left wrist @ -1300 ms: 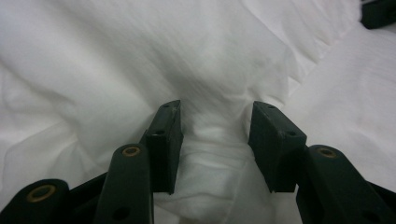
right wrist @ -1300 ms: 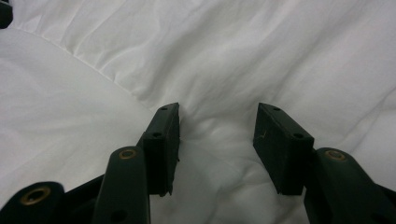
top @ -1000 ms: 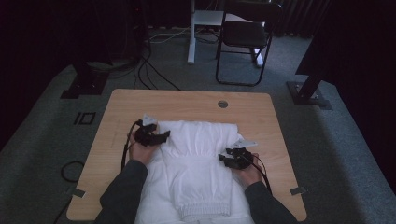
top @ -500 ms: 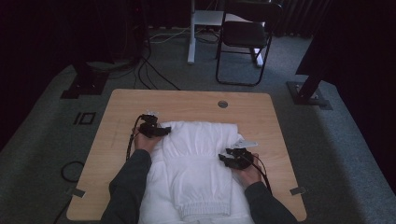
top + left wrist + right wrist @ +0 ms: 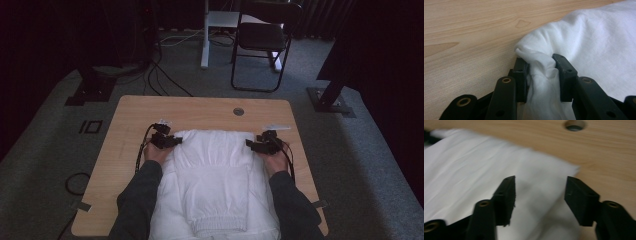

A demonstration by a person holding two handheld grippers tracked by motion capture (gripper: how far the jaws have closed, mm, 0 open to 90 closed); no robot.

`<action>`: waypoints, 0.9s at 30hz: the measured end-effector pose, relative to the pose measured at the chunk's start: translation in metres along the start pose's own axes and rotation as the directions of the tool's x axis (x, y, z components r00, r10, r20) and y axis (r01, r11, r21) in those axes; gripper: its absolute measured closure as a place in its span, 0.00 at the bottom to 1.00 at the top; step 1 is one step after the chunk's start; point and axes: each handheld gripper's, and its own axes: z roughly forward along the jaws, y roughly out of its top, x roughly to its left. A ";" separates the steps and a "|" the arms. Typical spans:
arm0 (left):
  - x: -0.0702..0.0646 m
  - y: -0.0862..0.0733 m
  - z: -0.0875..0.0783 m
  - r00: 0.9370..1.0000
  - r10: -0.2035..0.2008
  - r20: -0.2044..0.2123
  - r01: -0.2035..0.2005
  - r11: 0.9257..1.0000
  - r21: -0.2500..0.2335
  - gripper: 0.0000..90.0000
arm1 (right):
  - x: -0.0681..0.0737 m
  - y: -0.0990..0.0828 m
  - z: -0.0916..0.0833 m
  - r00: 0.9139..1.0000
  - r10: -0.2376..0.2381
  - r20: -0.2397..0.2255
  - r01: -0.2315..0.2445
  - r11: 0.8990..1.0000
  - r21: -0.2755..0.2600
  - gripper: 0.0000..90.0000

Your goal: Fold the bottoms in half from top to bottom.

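Observation:
A white garment (image 5: 215, 170) lies folded on the wooden table (image 5: 200, 110), reaching down to the near edge. My left gripper (image 5: 175, 142) sits at its far left corner. In the left gripper view the jaws have just been closing, and the left gripper (image 5: 540, 62) now pinches a bunched fold of the white cloth (image 5: 594, 45) between its pads. My right gripper (image 5: 248, 145) is at the far right corner. In the right gripper view its jaws have just been opening, and the right gripper (image 5: 540, 187) hovers open over the flat cloth (image 5: 474, 165), gripping nothing.
A round cable hole (image 5: 238, 111) sits near the table's far edge, with a small white strip (image 5: 275, 127) at the far right. Beyond the table stand a black chair (image 5: 260, 40) and a white desk leg (image 5: 205, 45). Cables (image 5: 165, 75) cross the floor.
My right gripper has moved away from the person, from the garment's right side to its far right corner. The left gripper has settled onto the far left corner and shut on the cloth.

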 end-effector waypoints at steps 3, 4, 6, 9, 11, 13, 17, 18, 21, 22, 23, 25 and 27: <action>0.001 -0.001 0.000 1.000 0.000 0.005 0.000 1.000 -0.006 0.74 | -0.014 0.008 0.018 0.998 0.067 -0.009 -0.067 0.998 0.005 0.36; 0.001 -0.001 0.000 1.000 0.001 0.006 -0.001 1.000 -0.007 0.74 | -0.017 0.010 0.025 0.997 0.081 -0.019 -0.080 0.997 0.018 0.34; 0.001 -0.001 0.000 1.000 -0.001 0.010 0.002 1.000 -0.007 0.74 | -0.019 0.011 0.039 0.996 0.092 -0.018 -0.091 0.995 0.048 0.31; 0.001 -0.001 0.000 1.000 -0.001 0.009 0.001 1.000 -0.008 0.74 | -0.017 0.008 0.055 0.996 0.087 -0.004 -0.087 0.993 0.085 0.34; 0.001 -0.001 0.000 1.000 -0.005 0.009 0.006 1.000 -0.008 0.74 | -0.014 0.005 0.060 0.997 0.073 0.000 -0.073 0.992 0.101 0.40; 0.001 -0.001 0.000 1.000 -0.006 0.008 0.006 1.000 -0.007 0.75 | -0.008 0.004 0.060 0.999 0.031 0.016 -0.033 0.994 0.103 0.53; -0.001 -0.001 -0.001 1.000 -0.015 0.009 0.015 1.000 -0.009 0.80 | -0.007 0.006 0.059 0.999 0.039 0.000 -0.039 0.990 0.134 0.87; -0.002 -0.001 -0.002 1.000 -0.012 0.002 0.012 1.000 -0.012 0.81 | -0.008 0.006 0.060 0.998 0.055 -0.011 -0.053 0.989 0.137 0.89; -0.007 0.000 -0.005 1.000 0.009 -0.023 -0.009 1.000 -0.022 0.84 | -0.010 0.005 0.057 0.996 0.088 -0.035 -0.083 0.989 0.125 0.93; -0.008 0.002 -0.008 1.000 0.013 -0.026 -0.014 0.999 -0.030 0.84 | -0.011 0.006 0.055 0.994 0.099 -0.040 -0.094 0.989 0.113 0.93; -0.008 0.004 -0.011 1.000 0.013 -0.025 -0.014 0.999 -0.045 0.85 | -0.012 0.007 0.052 0.992 0.114 -0.046 -0.109 0.989 0.098 0.93; -0.010 0.012 -0.022 1.000 0.015 -0.008 -0.015 0.996 -0.090 0.85 | -0.015 0.012 0.043 0.991 0.122 -0.056 -0.119 0.991 0.062 0.93; -0.014 0.024 -0.035 1.000 0.030 -0.005 -0.031 0.992 -0.126 0.85 | -0.015 0.021 0.034 0.993 0.102 -0.061 -0.101 0.994 0.030 0.93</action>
